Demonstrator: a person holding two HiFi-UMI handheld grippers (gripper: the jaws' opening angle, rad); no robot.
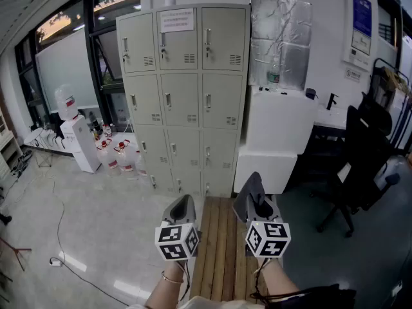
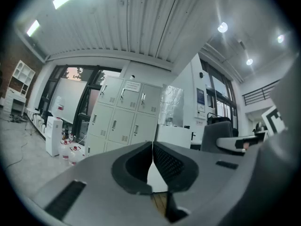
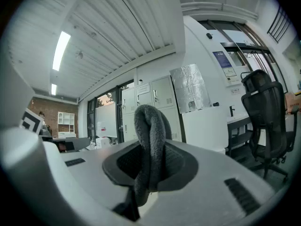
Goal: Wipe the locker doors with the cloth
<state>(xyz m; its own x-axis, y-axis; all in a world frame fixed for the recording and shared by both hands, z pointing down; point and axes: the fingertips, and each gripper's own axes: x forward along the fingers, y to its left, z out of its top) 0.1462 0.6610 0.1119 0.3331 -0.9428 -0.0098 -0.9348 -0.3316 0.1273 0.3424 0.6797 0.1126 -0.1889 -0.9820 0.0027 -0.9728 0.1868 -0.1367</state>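
The beige lockers (image 1: 183, 95) stand against the far wall, three columns wide, all doors closed; they also show in the left gripper view (image 2: 124, 119) and the right gripper view (image 3: 157, 100). My right gripper (image 1: 257, 205) is shut on a folded grey cloth (image 1: 250, 184), which bulges up between its jaws (image 3: 150, 121). My left gripper (image 1: 182, 209) is shut with nothing in it, its jaws meeting at the tips (image 2: 153, 147). Both grippers are held low over a wooden bench, well short of the lockers.
A slatted wooden bench (image 1: 222, 256) runs from below me toward the lockers. A white cabinet (image 1: 277, 140) adjoins the lockers on the right, with a black office chair (image 1: 360, 166) beyond. A water dispenser (image 1: 77, 140), water bottles (image 1: 119, 156) and a floor cable (image 1: 58, 230) lie left.
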